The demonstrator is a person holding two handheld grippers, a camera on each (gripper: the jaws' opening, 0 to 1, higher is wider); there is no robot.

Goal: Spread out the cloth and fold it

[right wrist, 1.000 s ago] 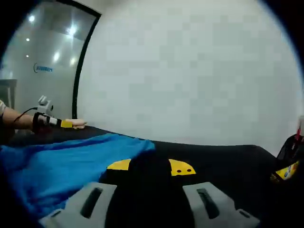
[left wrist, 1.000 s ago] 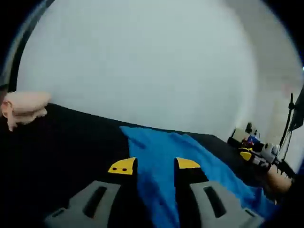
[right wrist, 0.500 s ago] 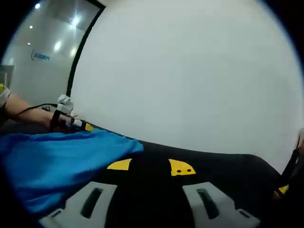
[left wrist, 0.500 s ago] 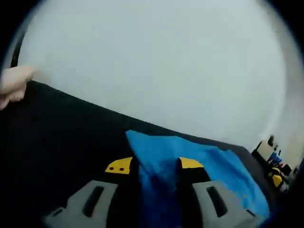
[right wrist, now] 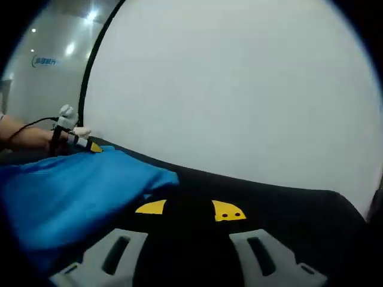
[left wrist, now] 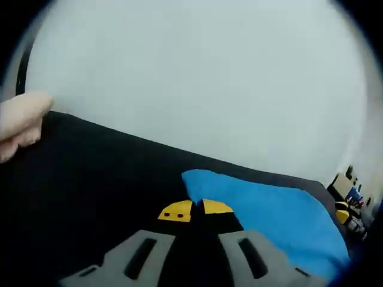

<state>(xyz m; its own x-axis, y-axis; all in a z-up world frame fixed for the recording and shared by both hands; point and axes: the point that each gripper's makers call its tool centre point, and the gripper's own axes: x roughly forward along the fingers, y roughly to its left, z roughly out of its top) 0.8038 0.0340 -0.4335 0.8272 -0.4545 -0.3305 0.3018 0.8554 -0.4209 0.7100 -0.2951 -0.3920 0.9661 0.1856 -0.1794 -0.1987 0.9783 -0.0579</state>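
A blue cloth (left wrist: 275,209) lies on the black table (left wrist: 90,179), and in the left gripper view its near corner reaches my left gripper (left wrist: 196,209). That gripper's yellow-tipped jaws are pressed together on the cloth's edge. In the right gripper view the same cloth (right wrist: 72,185) spreads to the left of my right gripper (right wrist: 189,209). The right gripper stands open over bare black table, just past the cloth's corner, with nothing between its jaws. The left gripper (right wrist: 75,139) and the hand holding it appear at the cloth's far side.
A white wall (left wrist: 197,78) rises behind the table. A person's hand (left wrist: 21,122) rests at the table's left edge in the left gripper view. Small yellow and dark items (left wrist: 346,206) sit at the far right. A dark-framed glass panel (right wrist: 42,66) stands at the left.
My left gripper's jaws have closed together at the cloth's corner, where the cloth lay between them before. The right gripper stays open, and its view has shifted slightly.
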